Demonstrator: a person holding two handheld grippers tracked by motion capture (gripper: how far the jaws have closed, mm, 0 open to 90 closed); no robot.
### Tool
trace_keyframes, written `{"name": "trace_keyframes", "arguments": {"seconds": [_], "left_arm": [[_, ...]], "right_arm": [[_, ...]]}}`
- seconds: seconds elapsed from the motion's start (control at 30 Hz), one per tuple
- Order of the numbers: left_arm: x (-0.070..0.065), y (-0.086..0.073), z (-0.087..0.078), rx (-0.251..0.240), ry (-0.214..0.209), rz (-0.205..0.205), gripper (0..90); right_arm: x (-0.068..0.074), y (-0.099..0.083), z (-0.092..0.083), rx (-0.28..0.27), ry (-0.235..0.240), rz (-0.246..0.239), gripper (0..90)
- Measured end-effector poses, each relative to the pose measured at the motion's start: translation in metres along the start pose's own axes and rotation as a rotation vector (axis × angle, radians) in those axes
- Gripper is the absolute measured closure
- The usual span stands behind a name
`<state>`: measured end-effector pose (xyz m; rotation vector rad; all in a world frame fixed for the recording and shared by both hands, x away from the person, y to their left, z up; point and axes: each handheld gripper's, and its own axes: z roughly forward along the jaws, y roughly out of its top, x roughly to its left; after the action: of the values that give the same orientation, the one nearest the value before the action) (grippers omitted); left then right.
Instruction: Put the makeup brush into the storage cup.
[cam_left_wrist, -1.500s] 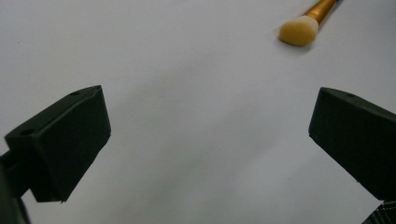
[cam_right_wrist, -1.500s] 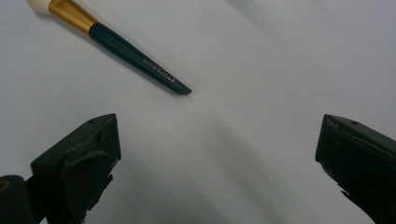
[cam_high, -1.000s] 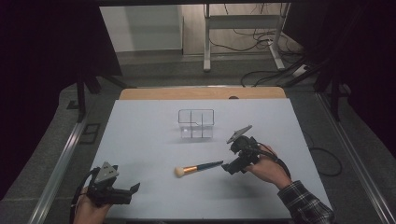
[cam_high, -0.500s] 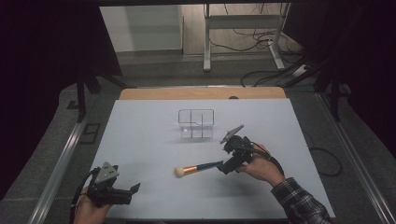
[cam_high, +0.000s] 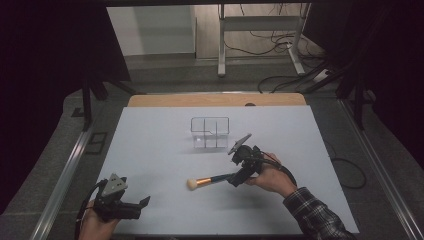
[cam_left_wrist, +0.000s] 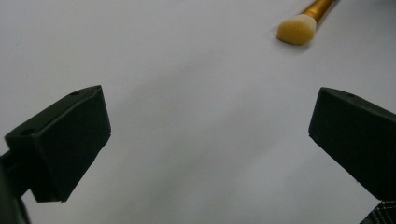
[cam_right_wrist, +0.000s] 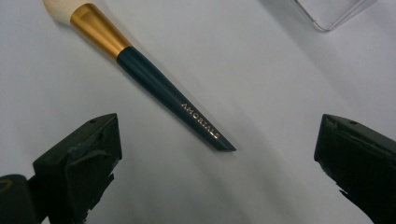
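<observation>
A makeup brush (cam_high: 212, 179) lies flat on the white table (cam_high: 150, 150), a little toward 5 o'clock of the table's middle. Its pale bristle head points to 9 o'clock, its dark handle runs toward 3 o'clock, and a gold ferrule sits between them. In the right gripper view the brush (cam_right_wrist: 154, 79) slants from 11 o'clock down to the centre, and gold lettering on the handle reads AMORTALS.

The right gripper (cam_high: 239, 176) is low over the handle's tail end, held in the person's right hand (cam_high: 270, 176), with a plaid sleeve (cam_high: 320, 215) behind it. Its jaws are spread wide and grip nothing; the handle tip lies between them, touching neither.

The left gripper (cam_high: 142, 205) sits at 7 o'clock on the table, well apart from the brush, in the left hand (cam_high: 97, 222). Its jaws are also wide apart and empty; the left gripper view shows bare table between them and the bristle head (cam_left_wrist: 296, 29) at 1 o'clock.

A clear box (cam_high: 210, 132) with divided compartments stands at 12 o'clock from the brush, near the right gripper but apart from it
</observation>
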<state>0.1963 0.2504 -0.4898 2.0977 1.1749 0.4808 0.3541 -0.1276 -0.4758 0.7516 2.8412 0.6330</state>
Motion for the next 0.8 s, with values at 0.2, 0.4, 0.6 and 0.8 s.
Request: {"name": "trace_keyframes", "arguments": {"seconds": [0.2, 0.4, 0.6, 0.8], "left_arm": [[0.000, 0.000, 0.000, 0.000, 0.000, 0.000, 0.0], [0.000, 0.000, 0.000, 0.000, 0.000, 0.000, 0.0], [0.000, 0.000, 0.000, 0.000, -0.001, 0.001, 0.0], [0.000, 0.000, 0.000, 0.001, -0.001, 0.002, 0.0]], "right_arm": [[0.004, 0.004, 0.004, 0.008, 0.009, -0.012, 0.9], [0.007, 0.008, 0.008, 0.024, 0.017, -0.025, 1.4], [0.010, 0.013, 0.011, 0.029, 0.020, -0.034, 1.8], [0.014, 0.018, 0.015, 0.034, 0.020, -0.045, 1.8]]}}
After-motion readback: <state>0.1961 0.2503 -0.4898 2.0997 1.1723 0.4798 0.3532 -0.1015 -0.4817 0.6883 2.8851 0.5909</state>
